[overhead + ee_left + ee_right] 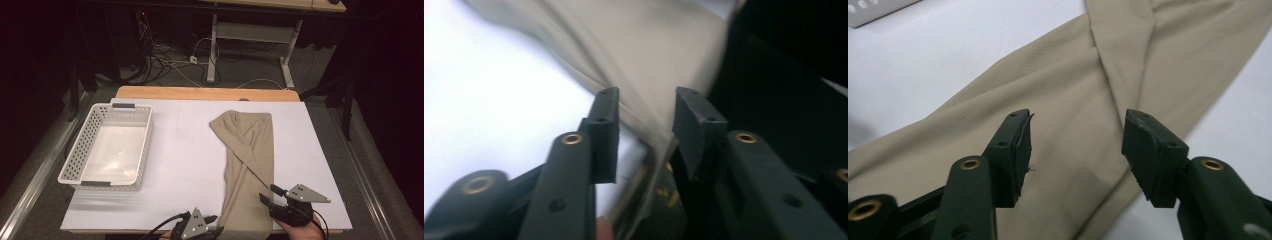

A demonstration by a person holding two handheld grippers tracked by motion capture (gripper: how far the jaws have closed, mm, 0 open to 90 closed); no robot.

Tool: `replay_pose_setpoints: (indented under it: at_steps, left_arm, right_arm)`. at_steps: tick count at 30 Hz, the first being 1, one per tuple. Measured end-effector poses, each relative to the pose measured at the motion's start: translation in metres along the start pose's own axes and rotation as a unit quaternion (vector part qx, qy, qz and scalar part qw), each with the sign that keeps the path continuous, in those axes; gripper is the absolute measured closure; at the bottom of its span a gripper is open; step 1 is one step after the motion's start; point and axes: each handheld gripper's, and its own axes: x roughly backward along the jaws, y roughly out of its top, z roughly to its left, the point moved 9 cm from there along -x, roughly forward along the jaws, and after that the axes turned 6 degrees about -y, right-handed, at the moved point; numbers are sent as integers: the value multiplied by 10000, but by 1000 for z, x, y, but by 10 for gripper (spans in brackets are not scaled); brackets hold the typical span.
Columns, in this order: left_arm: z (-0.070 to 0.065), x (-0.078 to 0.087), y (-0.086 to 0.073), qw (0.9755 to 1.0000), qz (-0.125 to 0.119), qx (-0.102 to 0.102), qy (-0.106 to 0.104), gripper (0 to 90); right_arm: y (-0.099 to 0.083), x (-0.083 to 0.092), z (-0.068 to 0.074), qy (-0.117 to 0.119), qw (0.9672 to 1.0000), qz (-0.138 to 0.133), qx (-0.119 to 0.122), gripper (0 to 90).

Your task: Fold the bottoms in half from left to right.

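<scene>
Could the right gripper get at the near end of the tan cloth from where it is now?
Probably yes. The right gripper hangs at the near right edge of the tan cloth, jaws apart, and its own view shows bare fabric straight ahead with nothing between.

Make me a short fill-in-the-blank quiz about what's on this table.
1. The folded cloth on the table is ____ in colour.
2. The white basket stands to the ____ of the cloth in the high view.
3. Inside, the basket is ____.
4. The jaws of the right hand-held gripper stand ____ above the cloth.

Missing words: beige; left; empty; open
</scene>
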Motion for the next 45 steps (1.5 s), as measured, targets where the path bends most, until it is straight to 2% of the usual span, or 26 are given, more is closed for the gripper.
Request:
replay_pose_setpoints:
  at_steps: [2,3,5,8,10,12,14,15,16,17,19,20,21,24,27,30,34,36,38,39,41,43,45]
  left_arm:
    - [10,1,10,9999,-136,25,11,552]
    - [17,-1,15,9999,-113,18,24,530]
    - [33,-7,24,9998,-91,48,196,475]
    - [59,-24,39,9989,41,-124,457,480]
    - [77,-40,48,9979,168,-160,609,515]
    - [96,-57,54,9969,422,-31,661,525]
    - [108,-73,59,9960,620,105,639,535]
    - [109,-79,60,9959,711,139,545,535]
    - [108,-84,59,9948,894,115,475,536]
    - [107,-86,60,9949,901,72,447,553]
    - [107,-87,61,9953,912,172,278,695]
    - [107,-86,61,9954,913,219,216,794]
    - [107,-85,60,9954,909,189,218,827]
    - [107,-78,58,9947,942,-2,417,839]
    - [117,-58,58,9954,747,109,582,840]
    - [126,-42,52,9949,754,215,643,839]
    - [128,-37,45,9945,789,270,637,834]
    - [127,-37,44,9945,703,416,653,776]
    - [125,-33,47,9958,459,514,604,618]
    - [124,-30,49,9965,312,488,609,539]
    - [120,-21,51,9969,105,394,680,435]
    - [115,-10,48,9973,-8,280,686,367]
    - [109,1,40,9971,-28,285,699,283]
  right_arm:
    - [-7,6,-2,55,10000,63,-23,639]
    - [-11,10,-3,77,9999,80,-31,697]
    - [-19,16,-4,36,9999,116,-46,756]
    - [-29,27,-5,-49,9998,178,-15,764]
    - [-34,34,-7,-125,9997,183,-56,763]
    - [-38,41,-9,-171,9996,170,-115,758]
    - [-41,47,-8,-227,9996,160,-97,751]
    - [-41,51,-7,-244,9995,159,-108,750]
    - [-41,53,-7,-253,9996,130,-87,750]
    - [-42,55,-6,-246,9996,118,-91,749]
    - [-44,59,-4,-248,9996,110,-110,749]
    - [-45,60,-3,-253,9995,117,-124,750]
    - [-47,61,-3,-252,9996,124,-92,750]
    - [-48,63,-2,-257,9995,122,-98,751]
    - [-47,65,-2,-253,9996,87,-107,751]
    - [-44,63,-1,-221,9997,61,-106,750]
    - [-41,54,2,-112,9999,74,-105,712]
    - [-38,49,4,-46,9999,49,-91,680]
    - [-37,44,4,-18,9999,80,-129,611]
    - [-36,42,4,0,9998,76,-163,572]
    - [-33,39,4,55,9998,33,-182,498]
    - [-29,36,4,88,9998,-25,-150,434]
    - [-23,32,3,74,9999,-102,-103,372]
